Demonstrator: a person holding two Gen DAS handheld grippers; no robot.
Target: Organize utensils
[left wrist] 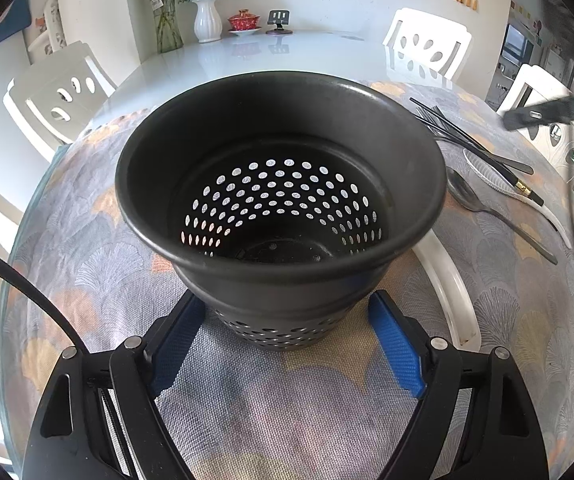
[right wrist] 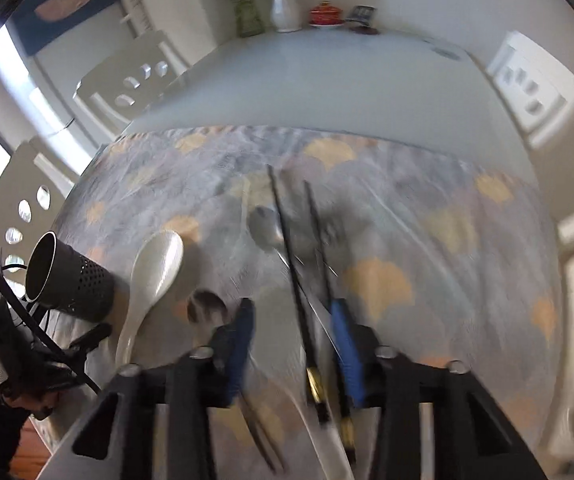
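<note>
Utensil holder: dark grey/black perforated cup w/ flared rim, empty inside, upright on the cloth. L gripper is clamped on its lower perforated section, blue pads pressing both sides.

Utensils at ~3 o'clock of the holder: black chopsticks w/ gold bands, fork, steel spoon, white ceramic spoon just beside the holder.

R gripper is down over the pile, view blurred; jaws apart, chopsticks lie between the pads, no grip visible.

Surface: fan-pattern grey/orange tablecloth on a glossy white table. White cut-out chairs around. At 12 o'clock: vases w/ flowers, red lidded bowl
</note>
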